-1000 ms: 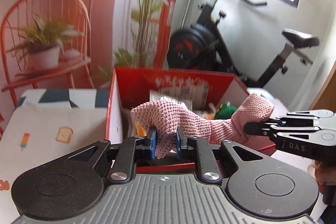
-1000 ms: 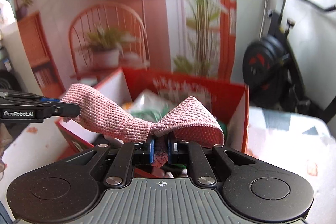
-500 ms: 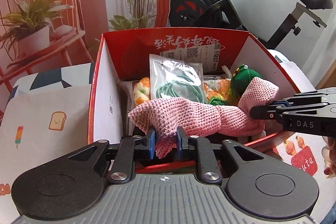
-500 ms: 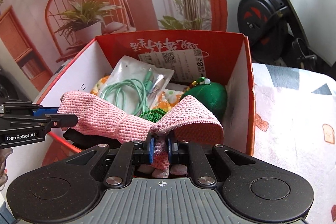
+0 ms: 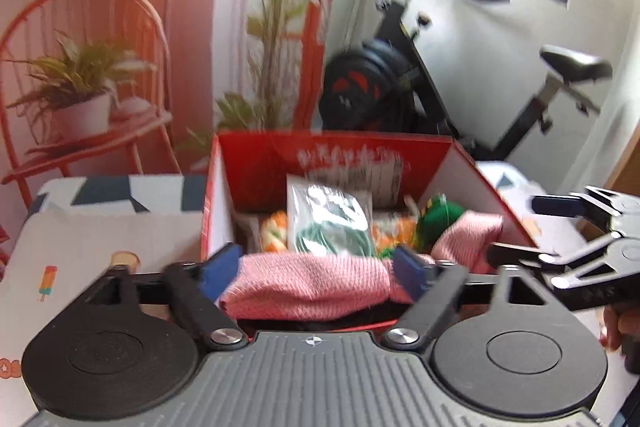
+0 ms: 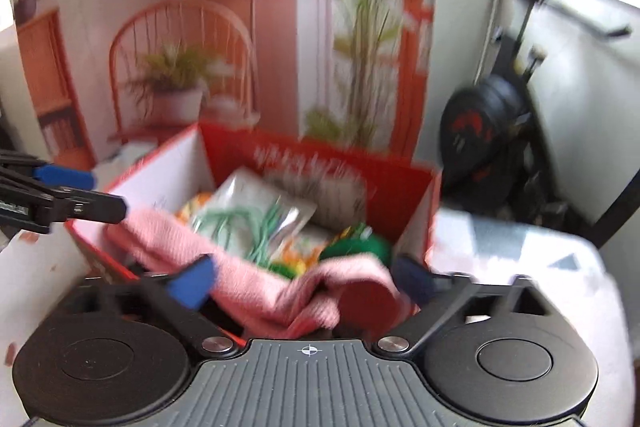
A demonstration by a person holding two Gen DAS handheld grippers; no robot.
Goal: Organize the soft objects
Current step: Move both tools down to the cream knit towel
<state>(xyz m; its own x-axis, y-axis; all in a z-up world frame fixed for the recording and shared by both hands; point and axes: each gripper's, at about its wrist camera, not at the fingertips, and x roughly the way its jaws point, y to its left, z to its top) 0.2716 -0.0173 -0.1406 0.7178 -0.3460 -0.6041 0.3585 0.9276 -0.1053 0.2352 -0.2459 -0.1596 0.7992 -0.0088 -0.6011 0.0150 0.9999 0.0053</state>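
Pink knit cloth [image 5: 316, 287] lies between both opening, released grippers, left gripper [image 5: 320, 263] and right gripper [image 6: 304, 279]: back straight off so it settles into red box [image 5: 404, 151].

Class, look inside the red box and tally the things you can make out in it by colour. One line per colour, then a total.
Pink: 1, the knitted cloth
Green: 1, the soft ball
Orange and white: 2, the soft toys
Clear: 1, the bag of green cord
Total: 5 in the red box, though blur may hide more.
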